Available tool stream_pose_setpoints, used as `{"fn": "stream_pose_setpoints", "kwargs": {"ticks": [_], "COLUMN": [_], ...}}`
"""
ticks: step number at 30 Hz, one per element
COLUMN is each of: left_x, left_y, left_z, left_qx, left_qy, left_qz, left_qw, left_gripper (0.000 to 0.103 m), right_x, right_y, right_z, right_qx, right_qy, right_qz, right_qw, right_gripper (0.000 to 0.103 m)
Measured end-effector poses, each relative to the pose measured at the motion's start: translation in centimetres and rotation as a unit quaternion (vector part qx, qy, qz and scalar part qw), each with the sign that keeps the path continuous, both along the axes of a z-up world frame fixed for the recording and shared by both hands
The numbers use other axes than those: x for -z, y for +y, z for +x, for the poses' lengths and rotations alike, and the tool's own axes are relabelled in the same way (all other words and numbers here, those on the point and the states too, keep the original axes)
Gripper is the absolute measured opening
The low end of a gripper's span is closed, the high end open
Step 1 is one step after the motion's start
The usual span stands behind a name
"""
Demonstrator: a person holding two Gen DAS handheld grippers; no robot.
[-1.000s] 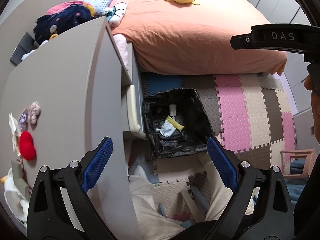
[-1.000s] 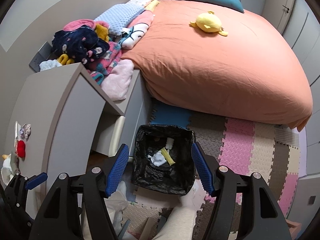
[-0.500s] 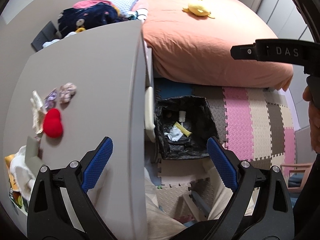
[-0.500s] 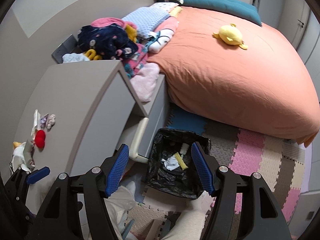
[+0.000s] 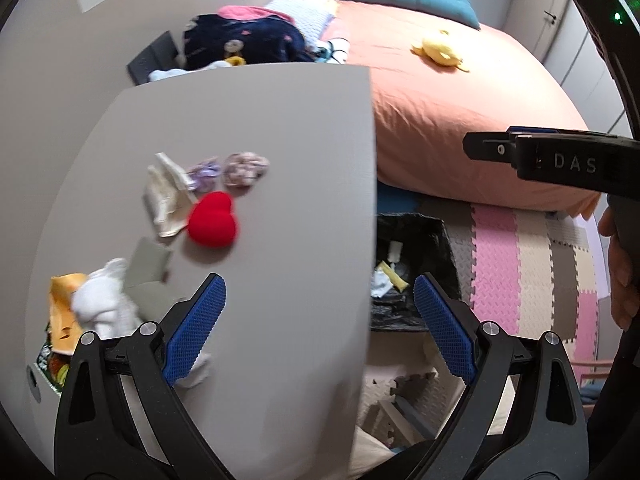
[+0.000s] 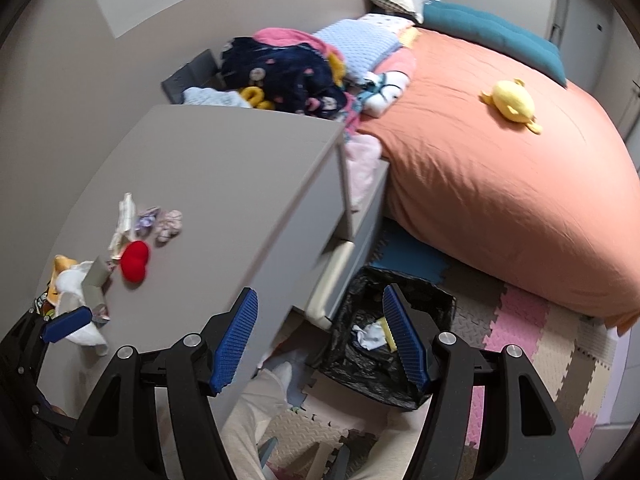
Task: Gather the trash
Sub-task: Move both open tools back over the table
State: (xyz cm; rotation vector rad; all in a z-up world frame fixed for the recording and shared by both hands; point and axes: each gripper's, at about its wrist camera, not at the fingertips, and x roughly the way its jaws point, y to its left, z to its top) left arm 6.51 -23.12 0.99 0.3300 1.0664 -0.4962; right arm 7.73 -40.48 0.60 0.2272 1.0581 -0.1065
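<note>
Black-lined bin (image 6: 384, 344) on the foam floor mat (image 5: 532, 264) beside the grey dresser (image 5: 260, 200), crumpled paper (image 6: 370, 336) inside, orange bed (image 6: 500, 184) behind, left gripper (image 5: 320, 332) and right gripper (image 6: 320, 344) both spread, empty.

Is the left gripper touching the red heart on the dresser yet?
Apart. The left wrist view shows bare dresser top between the open left gripper and the red heart.
</note>
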Motion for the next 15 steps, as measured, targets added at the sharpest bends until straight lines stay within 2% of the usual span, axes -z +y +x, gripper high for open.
{"fn": "stream_pose_setpoints", "kwargs": {"ticks": [15], "left_x": [-2.1], "left_y": [9.6], "left_z": [1.5], "left_qx": [-0.09], "left_qy": [-0.02], "left_qz": [-0.015], "left_qw": [0.9957], "left_gripper": [0.092], "right_x": [0.0], "right_y": [8.3], "right_z": [4.1], "right_qx": [-0.073], "right_qy": [0.006], "right_qz": [0.003], "right_qw": [0.997], "right_gripper": [0.067]}}
